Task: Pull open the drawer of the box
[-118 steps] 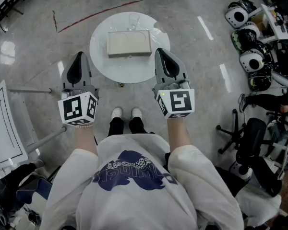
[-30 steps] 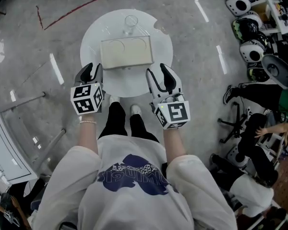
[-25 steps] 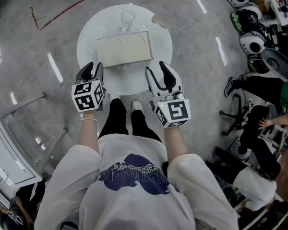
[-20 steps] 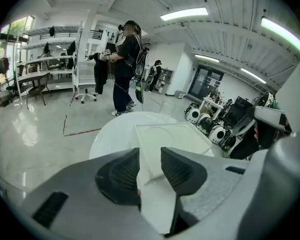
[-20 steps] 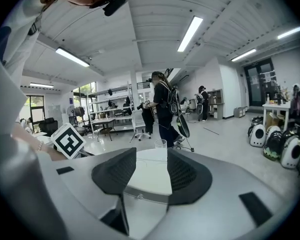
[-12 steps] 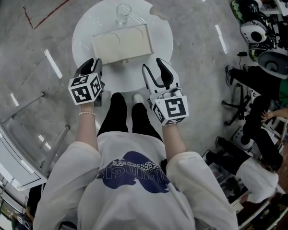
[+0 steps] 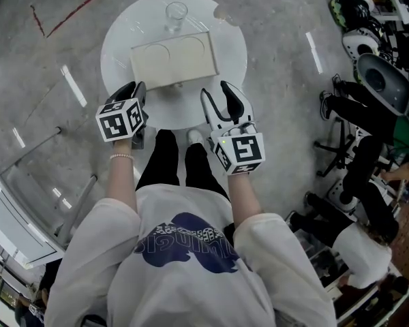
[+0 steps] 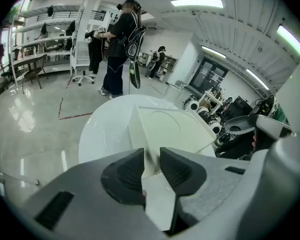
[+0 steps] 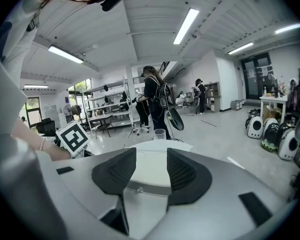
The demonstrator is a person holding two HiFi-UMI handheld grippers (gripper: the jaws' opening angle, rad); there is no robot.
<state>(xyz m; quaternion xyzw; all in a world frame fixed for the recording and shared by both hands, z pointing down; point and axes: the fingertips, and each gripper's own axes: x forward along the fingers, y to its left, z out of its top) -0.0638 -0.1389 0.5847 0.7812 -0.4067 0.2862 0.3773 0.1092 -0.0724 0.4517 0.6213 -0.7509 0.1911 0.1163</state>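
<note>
Progress is nil so far: the box (image 7: 174, 60) sits mid-table (image 7: 229, 45), a glass (image 7: 176, 12) at its 12 o'clock, its drawer (image 9: 157, 189) apparently flush and the knob (image 9: 139, 189) untouched. The left gripper (image 7: 131, 90), at the box's 8 o'clock, is closing its jaws, the box's near corner lined up with the gap, pads not on it. The right gripper (image 7: 218, 97), at 5 o'clock, holds its jaws apart and empty, facing the knob. Grasping and pulling remain.

In the head view the cream rectangular box (image 7: 174, 60) shows only its top; its drawer front, facing the round white table's (image 7: 232, 39) near edge, is too foreshortened to read. In the right gripper view the jaws of the right gripper (image 9: 151, 156) cover that front's two ends.
</note>
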